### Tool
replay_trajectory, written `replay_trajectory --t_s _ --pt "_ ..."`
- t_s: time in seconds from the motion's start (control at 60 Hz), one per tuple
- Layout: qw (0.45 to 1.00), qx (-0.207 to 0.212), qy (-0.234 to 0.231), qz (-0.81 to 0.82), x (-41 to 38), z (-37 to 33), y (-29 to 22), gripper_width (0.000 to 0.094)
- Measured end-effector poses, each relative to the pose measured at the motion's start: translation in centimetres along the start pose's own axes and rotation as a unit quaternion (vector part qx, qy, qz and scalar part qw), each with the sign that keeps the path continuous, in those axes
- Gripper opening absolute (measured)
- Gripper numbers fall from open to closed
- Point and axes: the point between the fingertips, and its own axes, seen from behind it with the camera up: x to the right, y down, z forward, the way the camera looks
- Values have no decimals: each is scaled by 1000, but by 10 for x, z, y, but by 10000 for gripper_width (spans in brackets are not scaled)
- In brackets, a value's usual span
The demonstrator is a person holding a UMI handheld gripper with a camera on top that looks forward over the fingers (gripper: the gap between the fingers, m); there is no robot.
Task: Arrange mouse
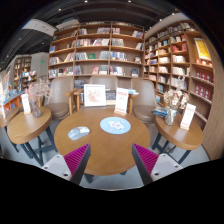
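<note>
Small pale mouse (78,132) on round wooden table (105,150), beyond the empty hand-held gripper (111,160), fingers apart.

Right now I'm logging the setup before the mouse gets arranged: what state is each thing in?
gripper: open, fingers apart, holding nothing
round table: upright, just ahead of the fingers
blue mat: lying flat on the table
sign card: standing upright at the table's far edge
bookshelves: filled with books
</note>
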Motion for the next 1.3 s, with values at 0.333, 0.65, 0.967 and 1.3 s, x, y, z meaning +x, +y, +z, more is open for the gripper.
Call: replay_trajectory --t_s 0.333,0.65,0.967,1.3 --pt "999 -20 -35 -19 -68 16 21 855" --pt "996 -35 -69 -35 -153 31 29 855" --pt "997 -43 -60 -38 -194 79 40 852" --pt "997 -68 -33 -18 -198 167 52 851"
